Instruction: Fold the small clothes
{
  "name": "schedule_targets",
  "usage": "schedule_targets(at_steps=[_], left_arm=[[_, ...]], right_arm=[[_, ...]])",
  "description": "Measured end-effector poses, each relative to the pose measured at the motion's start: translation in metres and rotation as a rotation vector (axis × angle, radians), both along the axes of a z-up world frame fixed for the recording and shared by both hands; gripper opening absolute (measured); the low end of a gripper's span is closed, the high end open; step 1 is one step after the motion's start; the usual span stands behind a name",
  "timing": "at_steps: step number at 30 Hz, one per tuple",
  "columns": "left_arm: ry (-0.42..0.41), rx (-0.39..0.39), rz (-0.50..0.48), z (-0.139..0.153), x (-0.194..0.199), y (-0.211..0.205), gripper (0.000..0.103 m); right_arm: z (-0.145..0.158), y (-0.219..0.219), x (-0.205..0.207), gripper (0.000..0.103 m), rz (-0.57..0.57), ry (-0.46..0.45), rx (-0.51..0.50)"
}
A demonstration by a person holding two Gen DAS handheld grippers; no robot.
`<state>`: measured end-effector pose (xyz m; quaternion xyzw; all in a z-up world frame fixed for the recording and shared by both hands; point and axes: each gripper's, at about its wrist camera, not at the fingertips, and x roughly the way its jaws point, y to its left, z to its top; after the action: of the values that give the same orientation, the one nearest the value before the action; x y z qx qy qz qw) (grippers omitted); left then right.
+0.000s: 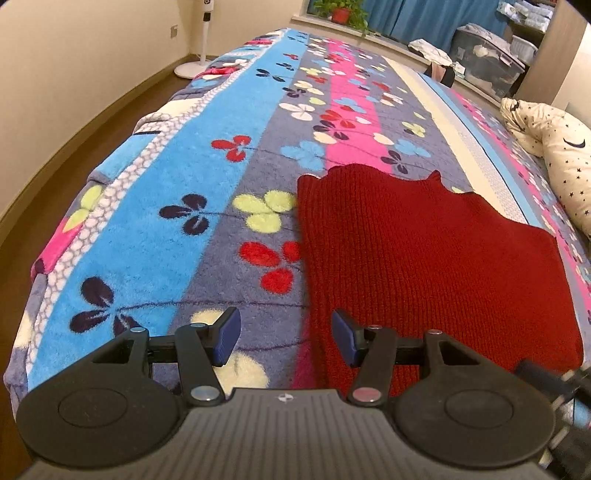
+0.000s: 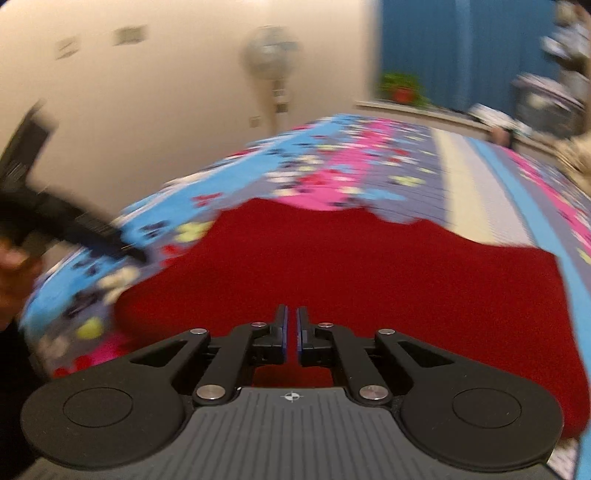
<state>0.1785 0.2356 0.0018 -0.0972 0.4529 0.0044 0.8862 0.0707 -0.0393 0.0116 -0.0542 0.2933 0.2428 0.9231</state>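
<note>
A dark red knitted garment (image 1: pixel 424 240) lies flat on the flowered blanket (image 1: pixel 177 206), folded into a broad block. My left gripper (image 1: pixel 284 326) hovers open over the garment's near left edge. One pad (image 1: pixel 345 334) is above the knit and the other is above the blanket, with nothing between them. In the right wrist view, which is motion-blurred, the garment (image 2: pixel 351 258) fills the middle. My right gripper (image 2: pixel 291 317) is shut above its near edge, and only a thin gap shows between the pads, with no cloth in it. The left gripper (image 2: pixel 74 221) shows at the left, held by a hand (image 2: pixel 13 258).
The blanket covers a bed whose left edge drops to a wooden floor (image 1: pixel 74 122). A star-print pillow (image 1: pixel 554 155) lies at the right. A standing fan (image 1: pixel 201 40), a potted plant (image 1: pixel 341 13) and a storage box (image 1: pixel 487 62) stand beyond the far end.
</note>
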Motion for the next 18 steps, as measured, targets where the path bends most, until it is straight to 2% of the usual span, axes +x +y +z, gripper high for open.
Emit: schedule_targets(at_steps=[4, 7, 9, 12, 14, 15, 16, 17, 18], left_arm=[[0.001, -0.045, 0.043, 0.002, -0.001, 0.015, 0.06], [0.006, -0.071, 0.069, 0.001, -0.002, 0.026, 0.06], [0.016, -0.074, 0.083, -0.001, 0.0, 0.032, 0.06], [0.025, -0.096, 0.102, -0.002, 0.002, 0.04, 0.06], [0.025, -0.115, 0.11, -0.002, 0.003, 0.044, 0.061], [0.025, -0.13, 0.112, -0.003, 0.004, 0.046, 0.062], [0.024, -0.147, 0.113, -0.003, 0.006, 0.048, 0.071], [0.026, -0.167, 0.104, -0.003, 0.009, 0.049, 0.08], [0.027, -0.179, 0.089, -0.004, 0.013, 0.049, 0.083]], right_arm=[[-0.006, 0.057, -0.011, 0.043, 0.16, -0.023, -0.068], [-0.015, 0.095, -0.016, 0.055, 0.276, -0.071, -0.18], [-0.026, 0.115, -0.016, 0.057, 0.332, -0.095, -0.282], [-0.046, 0.138, -0.012, 0.057, 0.358, -0.145, -0.462], [-0.055, 0.142, -0.009, 0.057, 0.366, -0.161, -0.499], [-0.055, 0.142, -0.008, 0.052, 0.366, -0.163, -0.485], [-0.054, 0.141, -0.009, 0.037, 0.363, -0.169, -0.465], [-0.051, 0.139, -0.01, 0.029, 0.348, -0.185, -0.454], [-0.046, 0.136, -0.012, 0.019, 0.335, -0.199, -0.44]])
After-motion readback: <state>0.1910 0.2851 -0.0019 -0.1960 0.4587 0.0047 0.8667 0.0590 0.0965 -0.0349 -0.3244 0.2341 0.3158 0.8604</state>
